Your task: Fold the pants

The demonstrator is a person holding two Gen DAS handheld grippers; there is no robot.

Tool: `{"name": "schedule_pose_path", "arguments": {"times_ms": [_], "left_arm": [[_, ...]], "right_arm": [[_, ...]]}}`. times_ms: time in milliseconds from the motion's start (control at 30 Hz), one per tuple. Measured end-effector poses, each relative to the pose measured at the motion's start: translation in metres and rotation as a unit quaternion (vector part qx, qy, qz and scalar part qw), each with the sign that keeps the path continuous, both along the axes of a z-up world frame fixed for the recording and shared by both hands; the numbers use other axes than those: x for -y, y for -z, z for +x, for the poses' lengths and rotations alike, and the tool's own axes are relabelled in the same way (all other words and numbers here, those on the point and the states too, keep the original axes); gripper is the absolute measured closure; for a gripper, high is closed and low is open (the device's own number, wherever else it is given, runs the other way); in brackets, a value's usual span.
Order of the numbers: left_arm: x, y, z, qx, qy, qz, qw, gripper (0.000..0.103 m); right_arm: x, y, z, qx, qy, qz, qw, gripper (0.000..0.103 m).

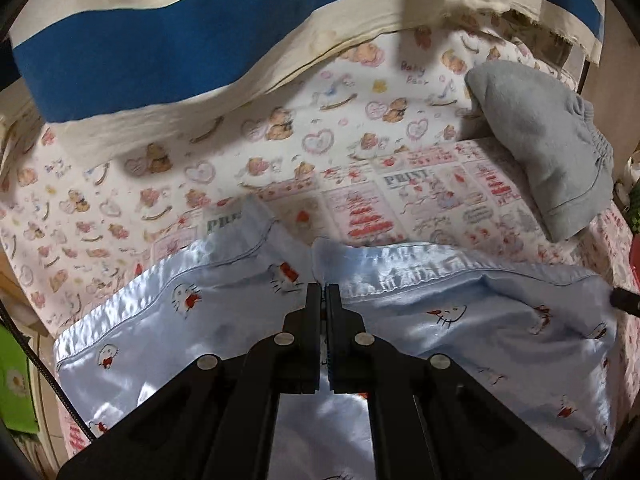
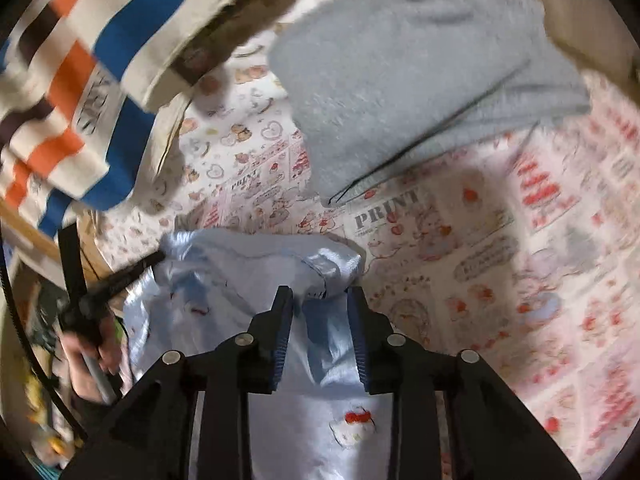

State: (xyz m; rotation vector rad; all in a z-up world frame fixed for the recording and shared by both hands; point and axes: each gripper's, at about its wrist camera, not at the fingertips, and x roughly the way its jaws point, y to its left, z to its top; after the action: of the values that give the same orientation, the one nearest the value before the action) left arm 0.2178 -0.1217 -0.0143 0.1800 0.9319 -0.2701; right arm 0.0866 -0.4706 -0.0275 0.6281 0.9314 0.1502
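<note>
Satin, pale blue, printed with small white cat faces and red bows: the pants [image 1: 160,320] lie spread over the near part of a printed bedsheet [image 1: 280,148] with teddy bears, hearts and pink cake panels.

Left gripper [image 1: 323,292]: black jaws pressed together, no gap visible between them. Tips sit right at a raised fold of the pants' edge; can't tell whether any fabric is actually caught between them. In the right wrist view it [image 2: 152,260] comes in from the left at the pants' far corner, held by a hand [image 2: 92,344]. Blurred there.

Right gripper [image 2: 320,296]: jaws spread apart, blue ribbed pads [image 2: 280,340] showing. A bunched ridge of the satin pants [image 2: 328,268] stands between the fingers, pads not pressing on it. In the left wrist view only its black tip [image 1: 624,302] shows, at the pants' right edge.

Grey fleece garment with an elastic gathered edge [image 1: 544,148] lies on the sheet beyond the pants, well apart from them. Cream cloth with a wide blue stripe [image 1: 140,48] hangs over the far side of the sheet; orange and brown stripes on it [image 2: 60,92] too in the right wrist view.
</note>
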Motion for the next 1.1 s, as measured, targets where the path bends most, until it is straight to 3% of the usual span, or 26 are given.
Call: {"name": "schedule_pose_path", "arguments": {"times_ms": [67, 133, 200, 300, 367, 433, 567, 700, 800, 900, 1000, 1100], "left_arm": [[-0.004, 0.002, 0.000, -0.002, -0.005, -0.001, 1.0000, 0.101], [-0.007, 0.002, 0.000, -0.003, -0.009, -0.007, 0.9999, 0.101], [-0.007, 0.002, 0.000, -0.003, -0.008, -0.010, 0.9999, 0.101], [-0.005, 0.002, 0.001, -0.003, -0.005, -0.008, 1.0000, 0.101], [-0.004, 0.001, 0.001, -0.001, -0.002, -0.007, 1.0000, 0.101], [-0.004, -0.001, 0.001, 0.001, -0.002, -0.011, 0.9999, 0.101], [-0.004, -0.008, 0.003, 0.007, -0.002, -0.027, 0.9996, 0.101], [-0.004, -0.028, 0.009, 0.020, -0.014, -0.083, 0.9962, 0.101], [0.007, -0.050, 0.015, 0.047, -0.007, -0.104, 0.9935, 0.101], [0.020, -0.068, 0.028, 0.061, 0.007, -0.115, 0.9914, 0.101], [0.034, -0.069, 0.050, 0.068, 0.002, -0.103, 0.9923, 0.101], [0.047, -0.054, 0.069, 0.051, 0.003, -0.090, 0.9946, 0.101]], "right_arm": [[0.002, 0.007, 0.009, -0.010, 0.008, 0.044, 0.999, 0.066], [0.004, 0.012, 0.015, -0.014, 0.019, 0.085, 0.996, 0.049], [0.006, 0.016, 0.019, -0.020, 0.038, 0.124, 0.991, 0.041], [-0.001, 0.021, 0.031, -0.042, 0.032, 0.125, 0.991, 0.042], [-0.007, 0.023, 0.038, -0.056, 0.026, 0.110, 0.992, 0.057], [-0.013, 0.026, 0.043, -0.069, 0.015, 0.104, 0.992, 0.087], [-0.026, 0.022, 0.049, -0.063, 0.018, 0.042, 0.997, 0.099], [-0.039, -0.019, 0.039, 0.023, 0.005, -0.043, 0.999, 0.100], [-0.048, -0.067, 0.035, 0.093, -0.009, -0.108, 0.990, 0.100], [-0.040, -0.103, 0.040, 0.139, 0.016, -0.163, 0.977, 0.100], [-0.038, -0.110, 0.054, 0.152, 0.039, -0.226, 0.962, 0.100], [-0.035, -0.095, 0.069, 0.134, 0.045, -0.237, 0.961, 0.100]]}}
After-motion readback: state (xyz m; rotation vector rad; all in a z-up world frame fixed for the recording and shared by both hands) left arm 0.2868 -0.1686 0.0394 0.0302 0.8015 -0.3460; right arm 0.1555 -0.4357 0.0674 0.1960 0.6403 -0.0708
